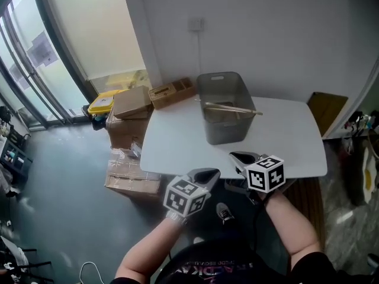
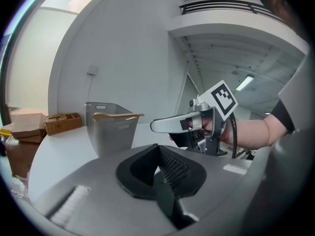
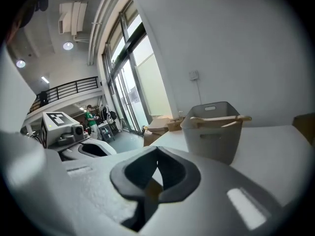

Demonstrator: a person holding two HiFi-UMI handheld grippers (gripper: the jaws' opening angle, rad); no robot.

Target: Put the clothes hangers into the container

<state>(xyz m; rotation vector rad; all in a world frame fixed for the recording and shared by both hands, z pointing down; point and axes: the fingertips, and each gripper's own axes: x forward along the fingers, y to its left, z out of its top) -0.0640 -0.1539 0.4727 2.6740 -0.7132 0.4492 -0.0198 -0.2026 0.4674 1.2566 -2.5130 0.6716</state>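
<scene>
Grey container point(image 1: 228, 132) — bare tabletop point(image 1: 177, 147) around

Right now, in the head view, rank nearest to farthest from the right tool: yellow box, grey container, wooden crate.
1. Grey container, on the table, ahead of the right tool.
2. Wooden crate, past its far-left corner.
3. Yellow box, far left.

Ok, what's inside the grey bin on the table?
A wooden hanger lies across the top of the bin, resting on its rim. The near wall covers most of the bottom, so whether anything else lies inside cannot be seen.
</scene>
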